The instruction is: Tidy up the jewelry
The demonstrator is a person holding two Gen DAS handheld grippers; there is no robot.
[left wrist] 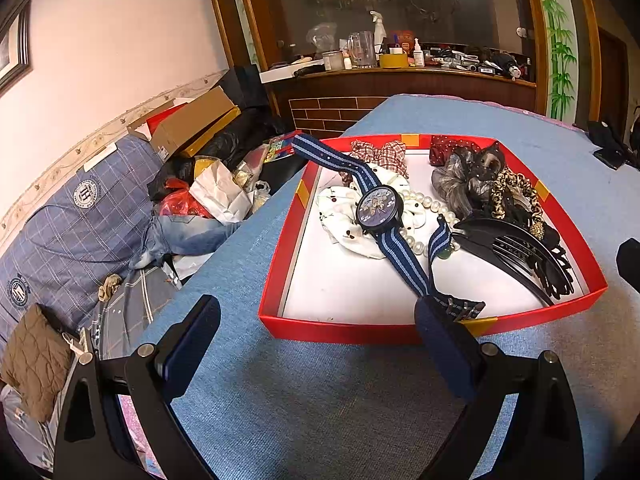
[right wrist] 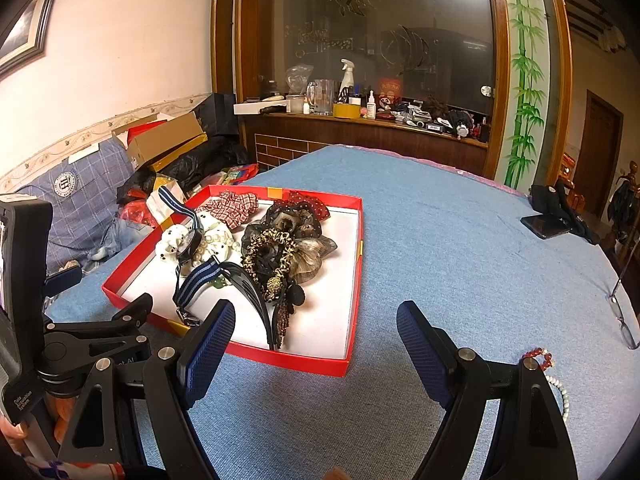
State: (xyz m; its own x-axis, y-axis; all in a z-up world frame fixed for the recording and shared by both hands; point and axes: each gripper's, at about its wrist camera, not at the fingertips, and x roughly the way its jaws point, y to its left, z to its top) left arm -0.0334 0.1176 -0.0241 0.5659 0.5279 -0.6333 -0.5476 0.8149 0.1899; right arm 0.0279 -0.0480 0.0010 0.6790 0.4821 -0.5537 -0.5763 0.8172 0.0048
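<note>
A blue cloth (right wrist: 460, 240) covered the table, and on it sat a shallow red box (left wrist: 432, 328) with a white floor, the largest of the task's things. Inside, along the far and right sides, lay a heap of scrunchies (right wrist: 296, 240): a checked red one at the back, a dark red dotted one, grey gauzy ones and a leopard-print one. A black comb clip (left wrist: 520, 256) lay at the box's right side, its teeth toward the near wall. A white scrunchie (left wrist: 352, 220) with dark spots sat toward the left, and across it lay a watch (left wrist: 379, 209) with a dark face and a blue striped strap; one strap end stuck out over the far left rim, the other ran to the near wall. A pearl string (left wrist: 424, 204) curled just beside the watch face. The left gripper (left wrist: 316, 344) stood wide apart with nothing between its pads, its right finger (left wrist: 444, 352) in front of the box's near wall by the strap's buckle, perhaps touching it, though the view did not settle that. The right gripper (right wrist: 316, 344) also stood wide apart and empty, over bare cloth at the box's near right corner. Well off to the right lay glasses (right wrist: 624, 320), and by the right finger a red bead bracelet (right wrist: 540, 358) and a white bead string (right wrist: 560, 392).
</note>
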